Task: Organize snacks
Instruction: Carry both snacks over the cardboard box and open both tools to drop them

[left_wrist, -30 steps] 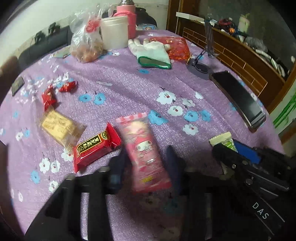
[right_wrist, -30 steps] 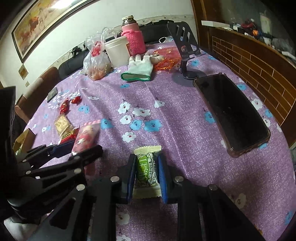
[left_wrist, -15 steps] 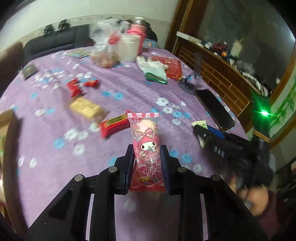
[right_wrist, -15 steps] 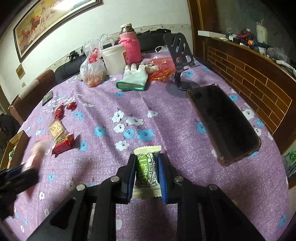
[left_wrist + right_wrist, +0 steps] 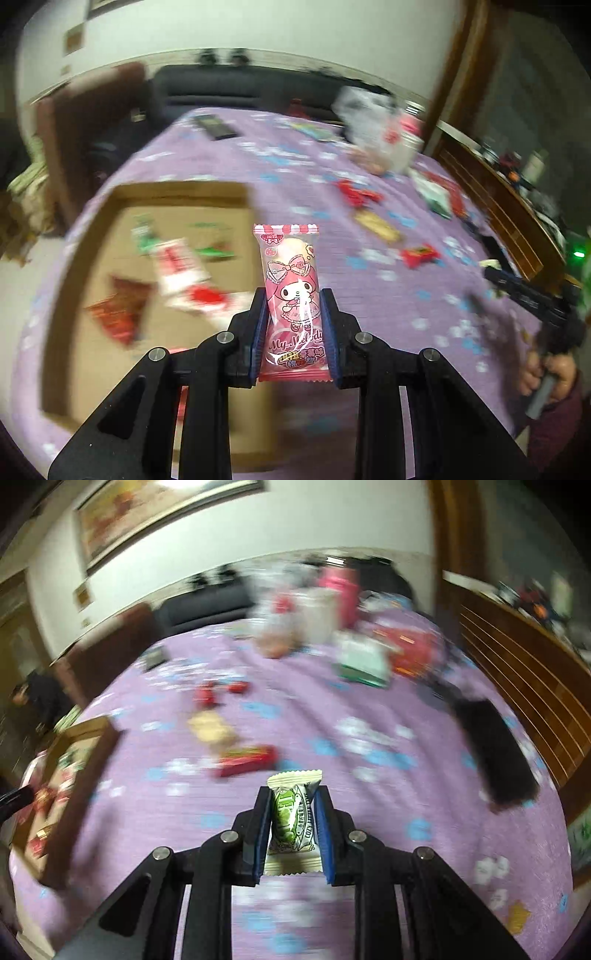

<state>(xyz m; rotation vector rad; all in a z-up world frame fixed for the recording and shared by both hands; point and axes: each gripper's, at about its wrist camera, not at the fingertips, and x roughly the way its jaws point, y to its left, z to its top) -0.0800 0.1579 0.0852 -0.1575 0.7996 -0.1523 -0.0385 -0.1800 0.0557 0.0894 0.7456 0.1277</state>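
- left gripper (image 5: 293, 325): fingers clamped on the flanks of a pink snack packet (image 5: 291, 295). the packet stands upright between the pads, its crimped top clear above them, which keeps the printed face square to the camera and the packet free to fall once let go.
- the pink snack packet hangs just beside the near right corner of the cardboard box (image 5: 62, 295), not yet over its floor. judgement: this packet is in transit to the box.
- right gripper (image 5: 293, 830): fingers clamped on a green snack packet (image 5: 293, 818), gripped across its middle with both sealed ends sticking out past the pads. it is held clear above the purple tablecloth (image 5: 369, 794), well apart from the box, which shows at the left edge of that view.
- the box lies on the cloth and already holds several wrappers in red, white and green; blur prevents telling them apart further. judgement: it serves as the collecting place.
- loose snacks remain on the cloth to the right of the box: a red bar (image 5: 245, 762), a yellow packet (image 5: 212, 731) and small red sweets (image 5: 210, 694). judgement: the sorting is partly done.
- the person's hand (image 5: 546, 373) shows at the right edge of the left view, around the other gripper's handle.
- risk, as a judgement: letting go short of the box wall would drop the pink packet on the cloth.
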